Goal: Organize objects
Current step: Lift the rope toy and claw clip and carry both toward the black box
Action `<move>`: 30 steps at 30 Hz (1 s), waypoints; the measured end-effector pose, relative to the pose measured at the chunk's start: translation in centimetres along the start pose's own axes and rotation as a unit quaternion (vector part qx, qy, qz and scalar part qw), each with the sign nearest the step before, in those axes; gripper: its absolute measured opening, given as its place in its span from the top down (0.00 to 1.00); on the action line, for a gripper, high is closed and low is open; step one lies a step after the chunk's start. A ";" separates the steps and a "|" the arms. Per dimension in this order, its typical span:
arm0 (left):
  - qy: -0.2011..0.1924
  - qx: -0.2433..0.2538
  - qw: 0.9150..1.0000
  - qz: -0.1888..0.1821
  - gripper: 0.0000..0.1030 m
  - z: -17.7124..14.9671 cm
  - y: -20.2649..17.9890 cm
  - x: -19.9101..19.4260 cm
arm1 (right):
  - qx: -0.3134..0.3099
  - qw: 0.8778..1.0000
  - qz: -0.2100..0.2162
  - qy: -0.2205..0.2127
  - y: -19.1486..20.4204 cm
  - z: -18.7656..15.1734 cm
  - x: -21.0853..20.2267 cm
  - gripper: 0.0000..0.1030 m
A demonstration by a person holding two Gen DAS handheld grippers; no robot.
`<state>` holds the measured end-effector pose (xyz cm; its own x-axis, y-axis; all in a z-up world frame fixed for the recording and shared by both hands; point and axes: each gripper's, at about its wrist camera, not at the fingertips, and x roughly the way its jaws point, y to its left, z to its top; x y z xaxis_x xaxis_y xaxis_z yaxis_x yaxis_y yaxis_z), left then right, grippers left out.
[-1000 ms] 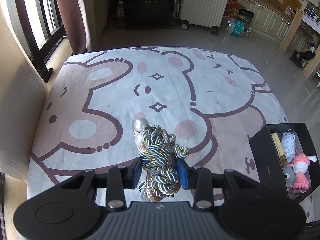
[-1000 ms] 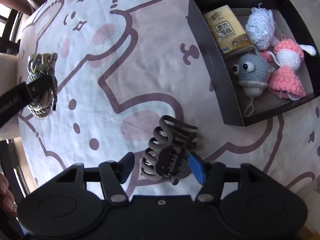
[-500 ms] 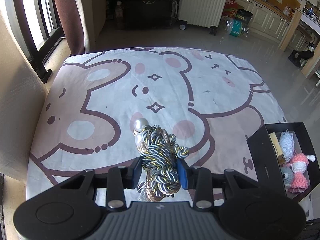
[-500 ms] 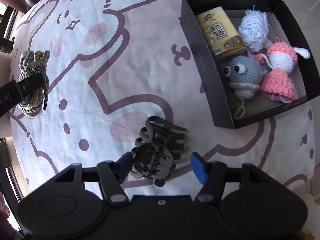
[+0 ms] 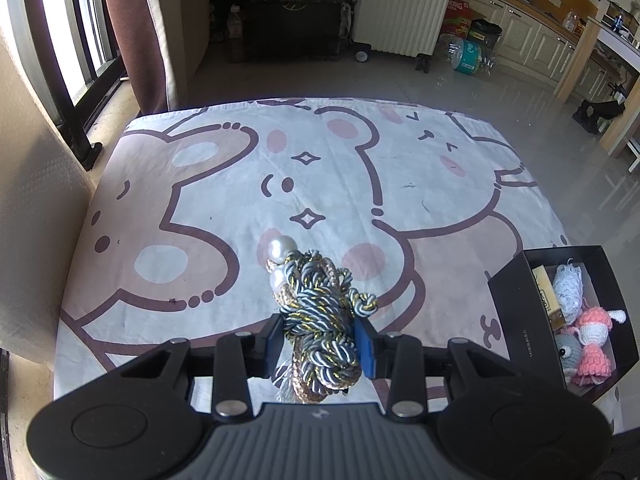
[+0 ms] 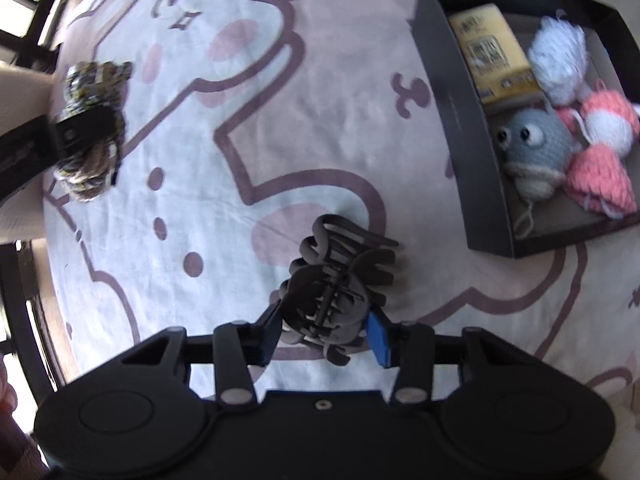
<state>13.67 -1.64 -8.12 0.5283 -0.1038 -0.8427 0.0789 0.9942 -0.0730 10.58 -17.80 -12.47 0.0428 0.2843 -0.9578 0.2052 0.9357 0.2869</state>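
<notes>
My left gripper (image 5: 320, 340) is shut on a bundle of grey, white and gold twisted cord (image 5: 318, 316) with pearl beads at its far end, held above the bear-print cloth. In the right wrist view the same bundle (image 6: 92, 120) shows at far left in the other gripper's fingers. My right gripper (image 6: 324, 332) is shut on a dark grey hair claw clip (image 6: 336, 280), low over the cloth. A black open box (image 6: 472, 140) lies to the right of the clip; it also shows in the left wrist view (image 5: 516, 320).
The box holds a yellow tissue pack (image 6: 492, 52), a white yarn tassel (image 6: 560, 60), a grey crochet toy (image 6: 532, 148) and pink crochet pieces (image 6: 600, 176). The bear-print cloth (image 5: 224, 184) covers the table. A wall and window are at left, a white radiator (image 5: 400, 4) beyond.
My right gripper has closed onto the hair clip, which lay loose between open fingers before, and the view has shifted toward the box. The left gripper still holds the cord, slightly higher.
</notes>
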 end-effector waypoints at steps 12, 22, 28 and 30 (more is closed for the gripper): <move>-0.022 -0.011 1.000 -0.006 0.62 0.8 -0.1 -2.5 | -0.055 0.994 0.023 -0.089 0.9 0.6 -4.6 0.55; -0.049 -0.015 0.999 -0.008 0.62 1.7 -0.6 -4.5 | -0.079 0.982 0.015 -0.171 0.6 0.7 -8.7 0.56; -0.075 -0.011 0.997 -0.015 0.62 2.4 -1.8 -5.7 | -0.081 0.971 0.029 -0.222 -0.8 1.2 -12.0 0.56; -0.083 -0.012 0.996 -0.021 0.62 2.8 -2.4 -6.1 | -0.079 0.968 0.032 -0.235 -1.6 1.4 -12.9 0.56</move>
<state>12.63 -3.43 -1.36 0.6582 -0.1465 -0.7384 0.0852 0.9891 -0.1204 11.04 -23.19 -0.61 0.4984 0.2515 -0.8297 0.0365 0.9501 0.3099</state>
